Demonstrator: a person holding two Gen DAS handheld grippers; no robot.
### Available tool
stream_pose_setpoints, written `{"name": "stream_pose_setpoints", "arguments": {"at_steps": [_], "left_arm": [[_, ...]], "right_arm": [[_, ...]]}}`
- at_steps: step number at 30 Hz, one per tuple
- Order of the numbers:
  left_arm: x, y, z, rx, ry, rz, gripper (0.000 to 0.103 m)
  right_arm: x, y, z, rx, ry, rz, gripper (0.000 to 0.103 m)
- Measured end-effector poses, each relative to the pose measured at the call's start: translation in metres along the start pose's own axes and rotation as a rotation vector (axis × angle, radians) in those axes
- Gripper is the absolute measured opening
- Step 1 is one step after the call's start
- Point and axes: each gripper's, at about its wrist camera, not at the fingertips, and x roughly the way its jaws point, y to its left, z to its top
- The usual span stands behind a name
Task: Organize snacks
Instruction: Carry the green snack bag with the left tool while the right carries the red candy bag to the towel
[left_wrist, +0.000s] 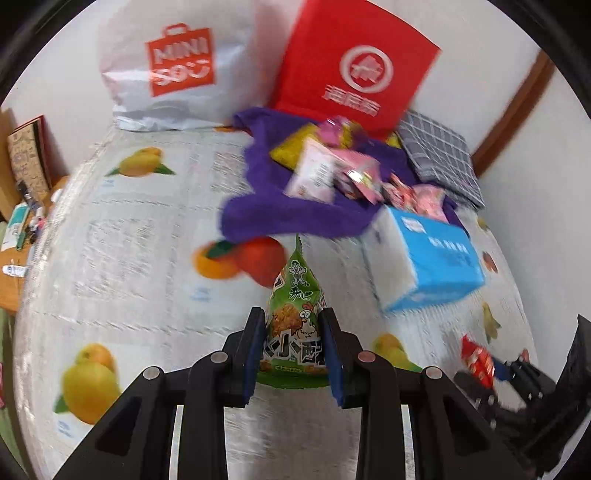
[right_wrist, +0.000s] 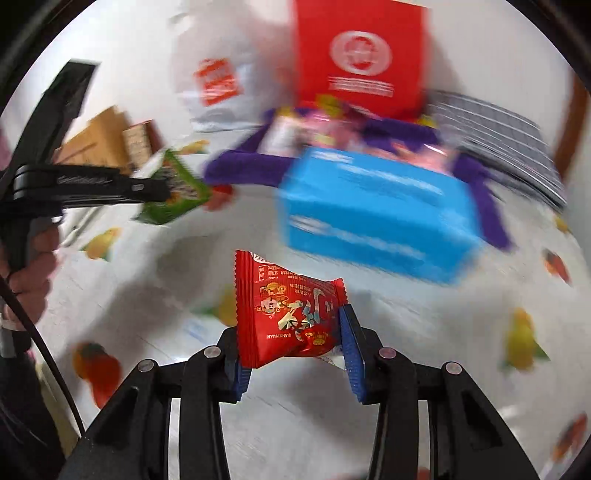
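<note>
Snacks in both grippers: green packet (left_wrist: 295, 317) pinched upright in left gripper (left_wrist: 293, 354), red packet (right_wrist: 288, 314) pinched in right gripper (right_wrist: 293, 354), both held above counter (left_wrist: 129, 229) with fruit-print cover. Further back, blue box (left_wrist: 432, 258) on counter, just beside purple cloth (left_wrist: 288, 210). Pile of pink snack packs (left_wrist: 340, 170) on cloth. Behind it, red bag (left_wrist: 354, 62), white bag (left_wrist: 177, 70), grey checked cloth (left_wrist: 439, 155) against wall.
</note>
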Motion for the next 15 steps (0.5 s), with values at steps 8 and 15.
{"name": "stream_pose_setpoints", "arguments": {"at_steps": [8, 15], "left_arm": [[0.014, -0.038, -0.019, 0.037, 0.050, -0.040, 0.029], [0.012, -0.039, -0.029, 0.034, 0.076, -0.030, 0.029]], "right_arm": [[0.002, -0.034, -0.033, -0.006, 0.053, -0.052, 0.050], [0.003, -0.036, -0.041, 0.057, 0.018, 0.024, 0.081]]}}
